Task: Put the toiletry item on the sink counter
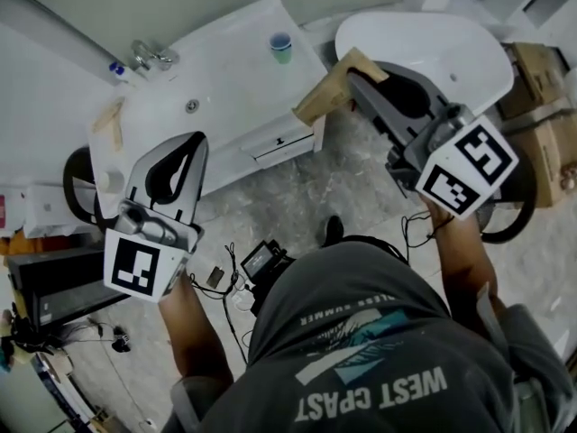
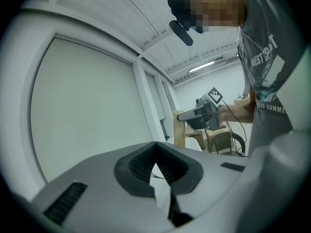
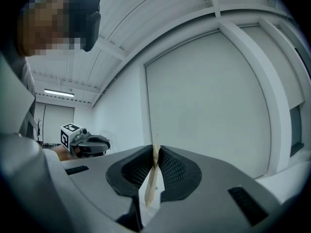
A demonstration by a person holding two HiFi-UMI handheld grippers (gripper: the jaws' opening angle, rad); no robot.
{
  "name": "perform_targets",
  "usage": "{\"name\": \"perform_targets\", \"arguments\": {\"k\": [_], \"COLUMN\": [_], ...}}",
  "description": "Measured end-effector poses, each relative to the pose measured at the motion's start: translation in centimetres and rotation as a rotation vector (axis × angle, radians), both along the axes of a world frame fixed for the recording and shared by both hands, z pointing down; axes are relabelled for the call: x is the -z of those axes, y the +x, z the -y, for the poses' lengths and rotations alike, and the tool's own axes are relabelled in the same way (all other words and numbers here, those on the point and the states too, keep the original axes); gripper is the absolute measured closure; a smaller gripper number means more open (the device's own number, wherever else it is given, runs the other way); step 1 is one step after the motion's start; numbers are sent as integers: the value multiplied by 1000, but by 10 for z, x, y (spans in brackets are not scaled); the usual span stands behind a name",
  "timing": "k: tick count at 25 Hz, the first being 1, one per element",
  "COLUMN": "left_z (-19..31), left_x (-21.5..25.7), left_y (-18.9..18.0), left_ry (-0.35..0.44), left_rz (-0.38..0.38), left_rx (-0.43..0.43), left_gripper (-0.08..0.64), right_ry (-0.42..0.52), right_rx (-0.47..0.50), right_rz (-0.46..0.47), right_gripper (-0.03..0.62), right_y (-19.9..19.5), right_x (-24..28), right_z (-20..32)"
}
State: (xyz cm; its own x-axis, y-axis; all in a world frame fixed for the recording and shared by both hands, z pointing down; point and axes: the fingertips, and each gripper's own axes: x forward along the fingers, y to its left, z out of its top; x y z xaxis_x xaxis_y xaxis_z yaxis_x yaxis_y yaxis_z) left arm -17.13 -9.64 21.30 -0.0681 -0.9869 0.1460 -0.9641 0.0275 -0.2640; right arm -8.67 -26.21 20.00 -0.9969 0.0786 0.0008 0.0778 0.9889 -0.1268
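Observation:
A flat tan wooden toiletry item (image 1: pixel 332 87) sticks out of my right gripper (image 1: pixel 353 72), whose jaws are shut on it. In the right gripper view the item (image 3: pixel 153 181) shows edge-on as a thin strip pinched between the pads. It hangs in the air just off the right end of the white sink counter (image 1: pixel 236 78). My left gripper (image 1: pixel 200 141) hovers over the counter's front edge, tips together and nothing in them; its own view shows the same shut tips (image 2: pixel 155 144).
On the counter are a faucet (image 1: pixel 151 57), a small blue-green cup (image 1: pixel 281 47) and another tan wooden piece (image 1: pixel 112 123). A white tub (image 1: pixel 433 34) lies to the right, with cardboard boxes (image 1: pixel 543 106) beyond it. Cables and a small device (image 1: pixel 261 260) lie on the floor.

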Motion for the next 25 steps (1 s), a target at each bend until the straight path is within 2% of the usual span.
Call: {"name": "perform_targets", "arguments": {"k": [11,17,25], "left_z": [30,33,52], "left_x": [-9,-15,-33], "left_y": [5,-19,-56], "left_ry": [-37,-32,-14], "left_rz": [9,-10,-28], "left_rx": [16,21,-36], "left_gripper": [558,558,558], "right_ry": [-24,-25,-1], "right_rx": [13,-5,-82], "right_rz": [27,10,7], "right_gripper": [530,531,530], "right_y": [-8,-29,-53], "right_x": [-4,-8,-17], "right_z": [36,44,59]}}
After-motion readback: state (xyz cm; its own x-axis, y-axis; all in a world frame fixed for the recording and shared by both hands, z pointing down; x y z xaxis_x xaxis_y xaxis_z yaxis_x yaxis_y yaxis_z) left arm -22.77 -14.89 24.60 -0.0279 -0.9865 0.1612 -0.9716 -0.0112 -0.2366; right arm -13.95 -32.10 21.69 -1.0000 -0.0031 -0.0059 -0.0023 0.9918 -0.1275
